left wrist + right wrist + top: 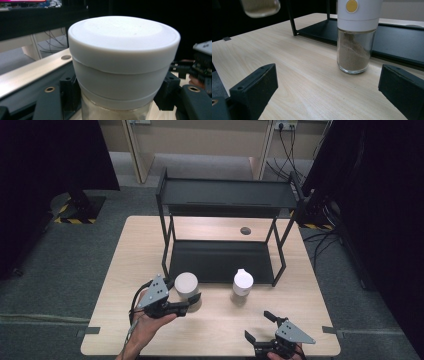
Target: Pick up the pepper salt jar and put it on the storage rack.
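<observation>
My left gripper (188,293) is shut on a glass jar with a wide white cap (186,282), held above the table near the rack's front left leg. In the left gripper view the jar (122,62) stands close up, and the black pads (67,91) press on its sides below the cap. Its glass bottom (260,7) hangs clear of the table in the right gripper view. A second white-capped jar (243,282) of brown powder (355,50) stands on the table before the rack. My right gripper (258,325) is open near the front right edge, its jaws (328,95) wide apart and short of that jar.
A black two-level metal rack (225,195) stands at the back of the wooden table (130,270); its low shelf (397,47) lies just behind the standing jar. A small round hole (245,230) sits in the tabletop behind the rack. Cables run along the floor at right.
</observation>
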Motion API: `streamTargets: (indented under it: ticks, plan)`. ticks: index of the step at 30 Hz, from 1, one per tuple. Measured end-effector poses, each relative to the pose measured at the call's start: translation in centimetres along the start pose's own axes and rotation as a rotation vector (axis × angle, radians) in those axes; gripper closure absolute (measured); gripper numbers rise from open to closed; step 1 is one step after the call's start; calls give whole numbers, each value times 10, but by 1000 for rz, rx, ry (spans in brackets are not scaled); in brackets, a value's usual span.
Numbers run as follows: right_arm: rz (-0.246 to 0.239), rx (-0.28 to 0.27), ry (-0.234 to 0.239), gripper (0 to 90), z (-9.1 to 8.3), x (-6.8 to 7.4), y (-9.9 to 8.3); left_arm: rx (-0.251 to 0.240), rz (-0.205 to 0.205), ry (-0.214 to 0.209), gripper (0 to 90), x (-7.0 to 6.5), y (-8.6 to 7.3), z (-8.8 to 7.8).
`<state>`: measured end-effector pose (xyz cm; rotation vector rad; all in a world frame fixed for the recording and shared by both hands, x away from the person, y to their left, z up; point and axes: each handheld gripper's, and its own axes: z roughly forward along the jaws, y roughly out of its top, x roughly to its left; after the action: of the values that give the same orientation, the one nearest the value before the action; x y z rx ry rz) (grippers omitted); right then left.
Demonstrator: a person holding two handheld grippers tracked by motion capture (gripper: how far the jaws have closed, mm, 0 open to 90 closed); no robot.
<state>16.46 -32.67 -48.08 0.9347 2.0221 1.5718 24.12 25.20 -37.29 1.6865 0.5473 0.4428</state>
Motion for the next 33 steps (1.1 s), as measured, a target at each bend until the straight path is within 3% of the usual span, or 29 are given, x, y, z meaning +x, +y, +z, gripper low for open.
streamTargets:
  ticks: [11,16,33]
  plan:
    - [2,-8,1,26,-1,0,0,20,-14,-44,353,18,65,17]
    - [3,-8,2,27,-1,-1,0,24,-4,-32,353,24,93,24]
    - [7,-12,3,26,-2,-1,-1,31,-9,-14,353,38,147,35]
